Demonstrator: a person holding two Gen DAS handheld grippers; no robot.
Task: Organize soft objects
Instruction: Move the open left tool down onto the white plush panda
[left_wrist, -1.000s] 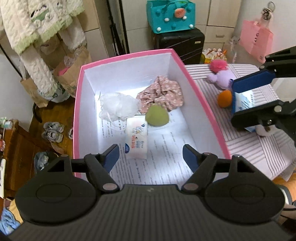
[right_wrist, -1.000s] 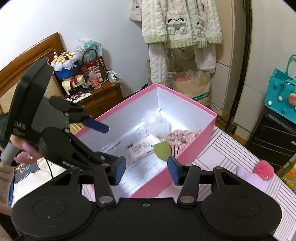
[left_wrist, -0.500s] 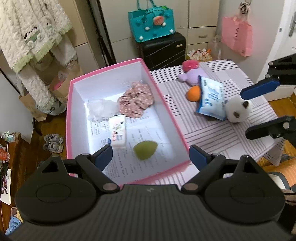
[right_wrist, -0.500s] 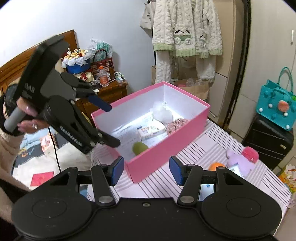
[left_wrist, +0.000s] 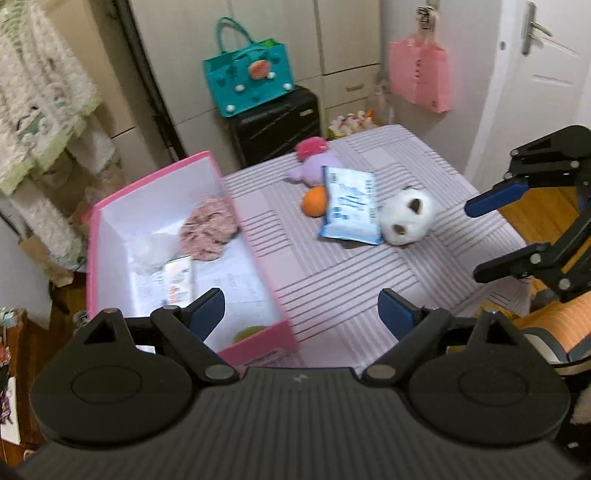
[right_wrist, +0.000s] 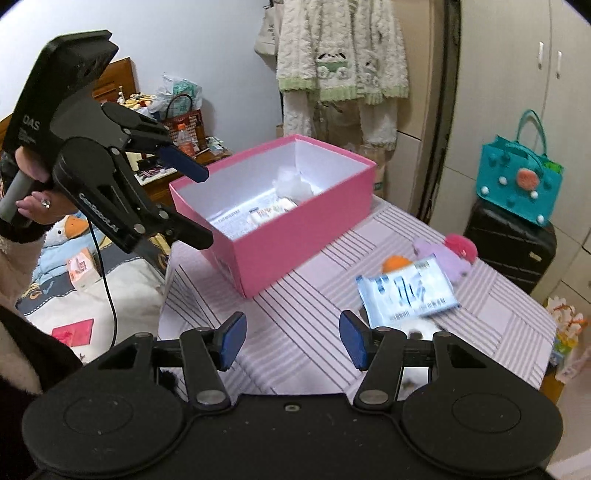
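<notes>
A pink box (left_wrist: 258, 266) (right_wrist: 295, 240) stands on the striped table. It holds a pink floral scrunchie (left_wrist: 208, 232), a white fluffy thing (left_wrist: 149, 249), a tissue pack (left_wrist: 179, 280) and a green sponge (left_wrist: 249, 334) at its near wall. On the table to its right lie a blue-white tissue pack (left_wrist: 349, 206) (right_wrist: 406, 293), an orange ball (left_wrist: 314, 201), a purple plush with a pink top (left_wrist: 317, 166) and a white panda plush (left_wrist: 406, 218). My left gripper (left_wrist: 299, 312) is open and empty above the box's near corner. My right gripper (right_wrist: 293, 339) is open and empty above the table.
The striped table (left_wrist: 369, 280) ends at the right near a door. A black suitcase (left_wrist: 275, 125) with a teal bag (left_wrist: 249, 83) stands behind it. A fleece garment (right_wrist: 343, 66) hangs at the back. A bed with clutter (right_wrist: 85, 295) lies to the left.
The green sponge fell from mid-air into the box. Both grippers have pulled back and up from the box, and the left view has swung right toward the table's items.
</notes>
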